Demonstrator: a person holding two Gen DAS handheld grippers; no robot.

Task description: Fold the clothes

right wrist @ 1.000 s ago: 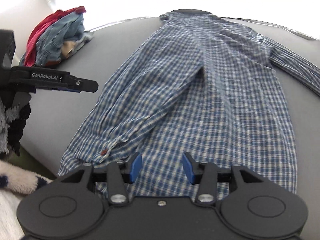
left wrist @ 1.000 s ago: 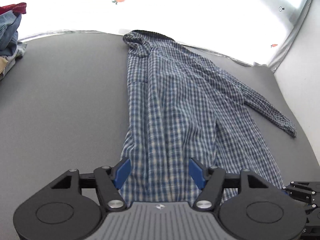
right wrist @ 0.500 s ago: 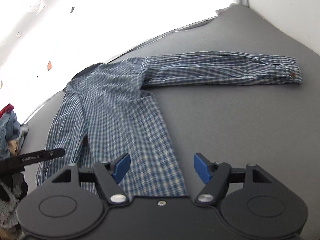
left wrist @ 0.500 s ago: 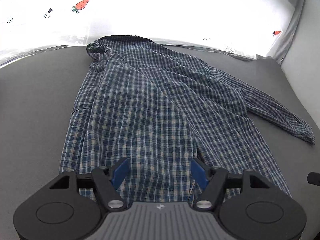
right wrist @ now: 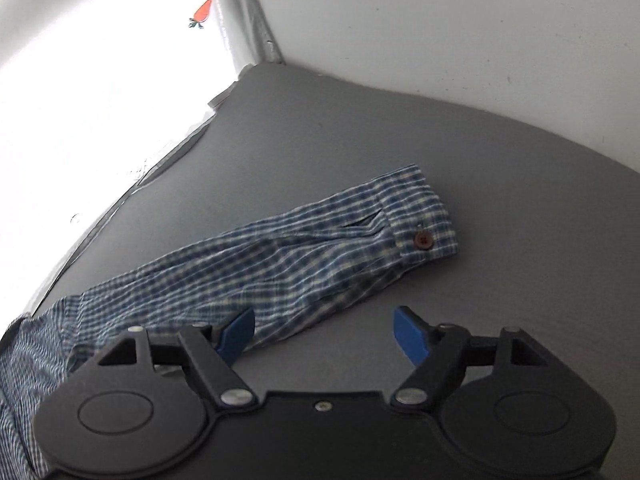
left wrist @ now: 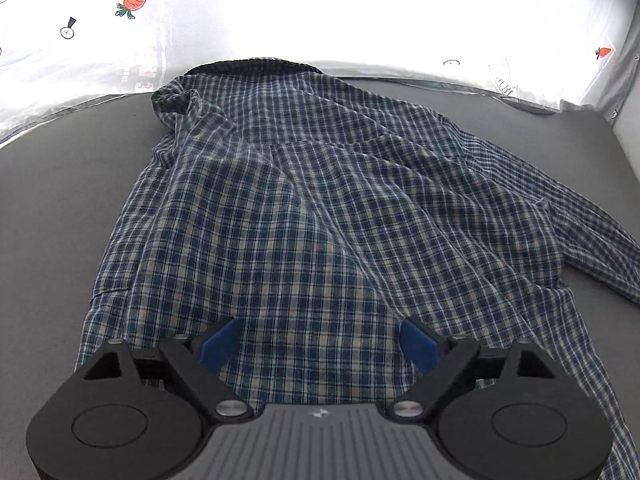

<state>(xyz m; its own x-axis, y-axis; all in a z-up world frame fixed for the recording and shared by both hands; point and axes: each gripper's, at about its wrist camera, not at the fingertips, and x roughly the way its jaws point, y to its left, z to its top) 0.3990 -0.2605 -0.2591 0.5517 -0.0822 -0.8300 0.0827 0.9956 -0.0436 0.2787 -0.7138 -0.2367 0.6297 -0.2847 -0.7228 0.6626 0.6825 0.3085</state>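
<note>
While both grippers hang with jaws wide and empty, plaid shirt [left wrist: 320,208] spread on the grey surface [left wrist: 52,200] beneath and ahead of the left gripper [left wrist: 318,340], its sleeve [right wrist: 280,256] reaching past the right gripper [right wrist: 324,330], cuff button [right wrist: 423,239] ahead of the right jaw.

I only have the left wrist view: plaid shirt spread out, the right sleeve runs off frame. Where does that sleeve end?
Observer: The sleeve lies flat on the grey surface, its cuff short of the white wall.
Operator: Is the cuff buttoned?
Observer: A brown button shows on the cuff; the slit above it gapes.
Operator: Is the right gripper holding it?
Observer: No. The right gripper is open, with nothing between its fingers.
</note>
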